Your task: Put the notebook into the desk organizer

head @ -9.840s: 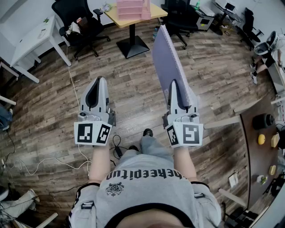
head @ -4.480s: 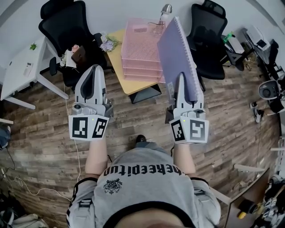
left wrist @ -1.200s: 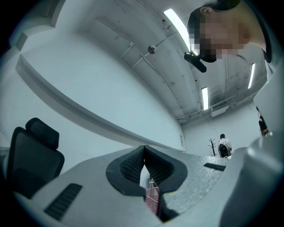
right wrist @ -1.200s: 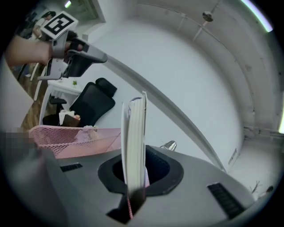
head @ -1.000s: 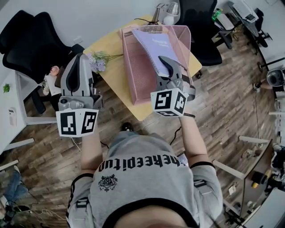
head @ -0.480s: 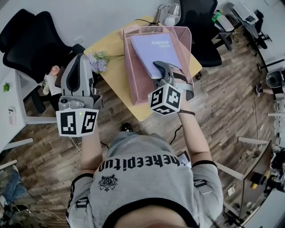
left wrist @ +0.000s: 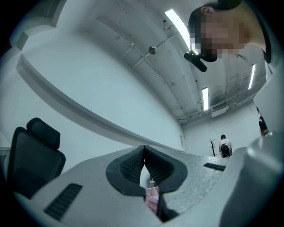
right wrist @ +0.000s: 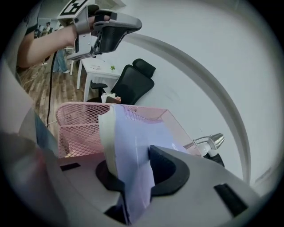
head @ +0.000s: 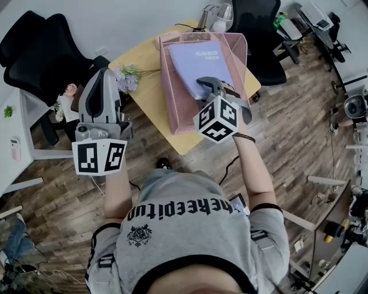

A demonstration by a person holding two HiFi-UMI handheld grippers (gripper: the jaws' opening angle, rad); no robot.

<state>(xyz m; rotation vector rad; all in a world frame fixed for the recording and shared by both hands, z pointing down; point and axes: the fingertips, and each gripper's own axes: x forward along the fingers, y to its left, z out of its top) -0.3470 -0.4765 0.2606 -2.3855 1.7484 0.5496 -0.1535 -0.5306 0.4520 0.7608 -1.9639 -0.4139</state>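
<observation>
A lavender spiral notebook (head: pixel 201 62) lies flat in the top tray of the pink mesh desk organizer (head: pixel 172 100) on the yellow table (head: pixel 144 97). My right gripper (head: pixel 210 84) reaches over the tray's near edge. Its jaws are opening, with the notebook's near corner (right wrist: pixel 133 146) still between the pads and touching both. The organizer's mesh wall (right wrist: pixel 75 119) rises behind the notebook. My left gripper (head: pixel 104 73) hovers left of the table, jaws shut with nothing in them; in the left gripper view (left wrist: pixel 144 153) the tips meet and point up at the ceiling.
A desk lamp (head: pixel 215 11) stands behind the organizer and flowers (head: pixel 129 77) lie on the table's left corner. Black office chairs (head: pixel 40 51) (head: pixel 267 34) flank the table. A white desk (head: pixel 11 132) is at the far left, over a wood floor.
The notebook has come down from a tilt to lie flat in the top tray. The right gripper has dropped with it and rolled a little. The left gripper has not moved.
</observation>
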